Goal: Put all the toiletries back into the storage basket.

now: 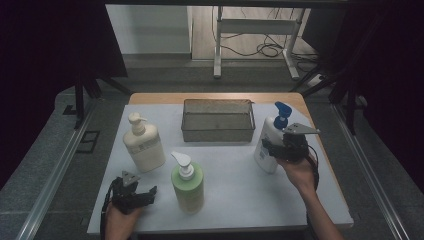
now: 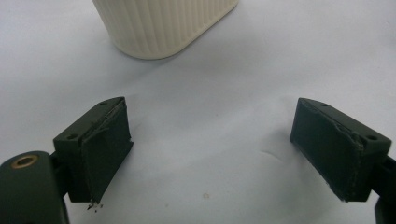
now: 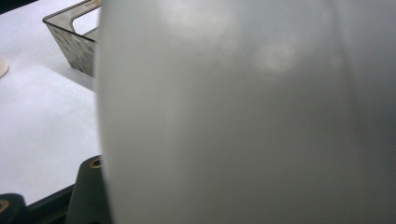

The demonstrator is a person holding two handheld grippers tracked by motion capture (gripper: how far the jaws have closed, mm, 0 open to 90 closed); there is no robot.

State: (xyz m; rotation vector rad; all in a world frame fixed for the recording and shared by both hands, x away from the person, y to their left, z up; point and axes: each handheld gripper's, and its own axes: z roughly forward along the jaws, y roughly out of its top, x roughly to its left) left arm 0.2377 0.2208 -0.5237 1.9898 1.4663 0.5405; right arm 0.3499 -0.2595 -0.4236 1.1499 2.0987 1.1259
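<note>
Your right gripper (image 1: 274, 148) sits against the white pump bottle with the blue pump head (image 1: 269, 142), which stands upright near the right edge of the white table mat (image 1: 240, 190). In the right gripper view the bottle's pale wall (image 3: 243, 116) lies directly in front of the camera, with one black jaw showing at its lower left edge. The jaws are set around the bottle's body at a middling width; you cannot tell from these views whether the pads press on it yet.

Just left of this bottle, and behind it, stands the grey mesh basket (image 1: 218, 134), near the bottle but apart from it.

Your left gripper (image 1: 150, 192) rests low on the mat at the near left, jaws spread wide with nothing between them. In the left gripper view the ribbed base of the cream pump bottle (image 2: 163, 25) stands ahead of the jaws, apart from them. The green pump bottle (image 1: 188, 186) stands just right of that gripper in the high view.
</note>
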